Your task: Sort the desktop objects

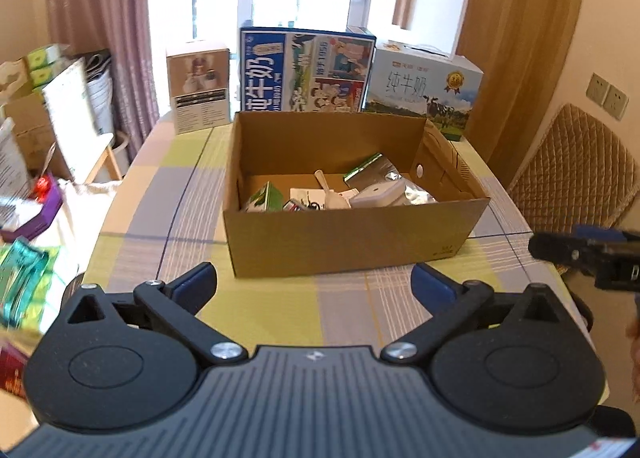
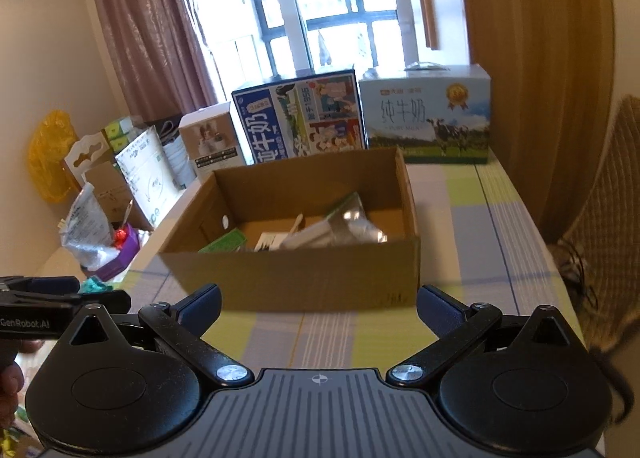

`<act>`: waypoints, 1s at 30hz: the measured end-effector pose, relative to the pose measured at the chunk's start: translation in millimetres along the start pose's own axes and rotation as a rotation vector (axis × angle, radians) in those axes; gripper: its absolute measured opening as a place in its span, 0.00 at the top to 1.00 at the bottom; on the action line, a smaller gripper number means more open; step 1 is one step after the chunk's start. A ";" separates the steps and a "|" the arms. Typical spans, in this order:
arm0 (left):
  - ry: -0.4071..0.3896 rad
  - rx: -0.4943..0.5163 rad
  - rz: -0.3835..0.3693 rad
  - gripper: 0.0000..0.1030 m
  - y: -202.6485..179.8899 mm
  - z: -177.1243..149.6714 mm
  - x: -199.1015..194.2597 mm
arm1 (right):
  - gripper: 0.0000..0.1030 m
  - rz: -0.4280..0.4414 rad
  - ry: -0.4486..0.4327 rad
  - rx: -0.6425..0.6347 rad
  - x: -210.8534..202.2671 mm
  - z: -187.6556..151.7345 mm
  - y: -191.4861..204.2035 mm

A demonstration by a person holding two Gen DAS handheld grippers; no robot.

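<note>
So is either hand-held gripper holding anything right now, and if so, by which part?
Nothing is held. The left hand-held gripper and the right hand-held gripper are both open and empty, in front of the cardboard box.

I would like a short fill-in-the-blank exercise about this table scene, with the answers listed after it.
1. The small objects lie inside the open ____ box.
2. Both the left gripper and the right gripper are ____ and hold nothing.
3. Behind the box stand ____ cartons with printed pictures.
4. The checked tablecloth is green, lilac and ____.

Answers: cardboard; open; milk; white
</note>
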State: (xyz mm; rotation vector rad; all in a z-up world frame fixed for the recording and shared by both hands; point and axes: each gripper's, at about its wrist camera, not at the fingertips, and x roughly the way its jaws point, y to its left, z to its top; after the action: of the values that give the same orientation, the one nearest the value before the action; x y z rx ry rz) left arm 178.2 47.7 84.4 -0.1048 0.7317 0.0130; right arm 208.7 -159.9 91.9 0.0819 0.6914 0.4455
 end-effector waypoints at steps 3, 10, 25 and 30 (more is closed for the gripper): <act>-0.013 -0.029 0.011 0.01 -3.5 -12.3 -21.3 | 0.02 0.003 0.013 0.031 -20.4 -15.9 3.4; -0.027 -0.034 0.050 0.01 -17.6 -37.4 -64.2 | 0.02 -0.006 0.019 -0.013 -58.5 -38.8 10.0; -0.043 -0.042 0.060 0.01 -31.5 -67.3 -104.5 | 0.02 -0.003 0.004 -0.068 -104.0 -52.3 25.0; -0.050 -0.041 0.062 0.01 -31.3 -66.4 -108.5 | 0.02 0.002 0.005 -0.076 -105.9 -53.9 27.9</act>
State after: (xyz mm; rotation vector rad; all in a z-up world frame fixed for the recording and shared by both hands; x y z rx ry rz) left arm 54.7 12.7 110.6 -0.1208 0.6844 0.0893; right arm 92.2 -183.3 119.7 0.0102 0.6783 0.4731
